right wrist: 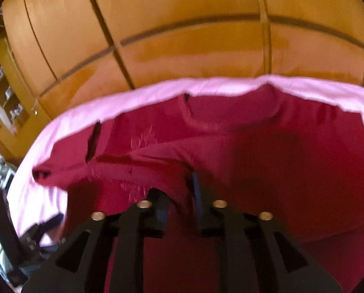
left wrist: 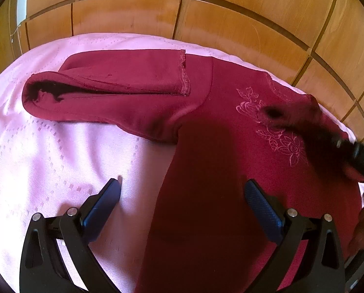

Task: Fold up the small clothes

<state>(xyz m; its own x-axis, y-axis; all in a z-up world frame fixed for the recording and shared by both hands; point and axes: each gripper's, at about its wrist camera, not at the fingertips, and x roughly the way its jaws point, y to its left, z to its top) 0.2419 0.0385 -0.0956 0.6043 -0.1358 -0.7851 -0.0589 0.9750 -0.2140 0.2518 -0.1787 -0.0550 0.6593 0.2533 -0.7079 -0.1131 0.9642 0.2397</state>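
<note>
My left gripper (left wrist: 182, 190) hangs spread wide over the red sweater (left wrist: 218, 146) on the pink bedspread (left wrist: 47, 158), while my right gripper (right wrist: 179, 190) stands slightly parted with a sweater fold between its fingers.

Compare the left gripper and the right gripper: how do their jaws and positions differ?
The left gripper stands wide open, the right gripper nearly closed. The left gripper straddles the edge of the dark red top, one finger over the pink bedspread; the right gripper has a fold of it between its fingers. Both are black with blue pads.
</note>
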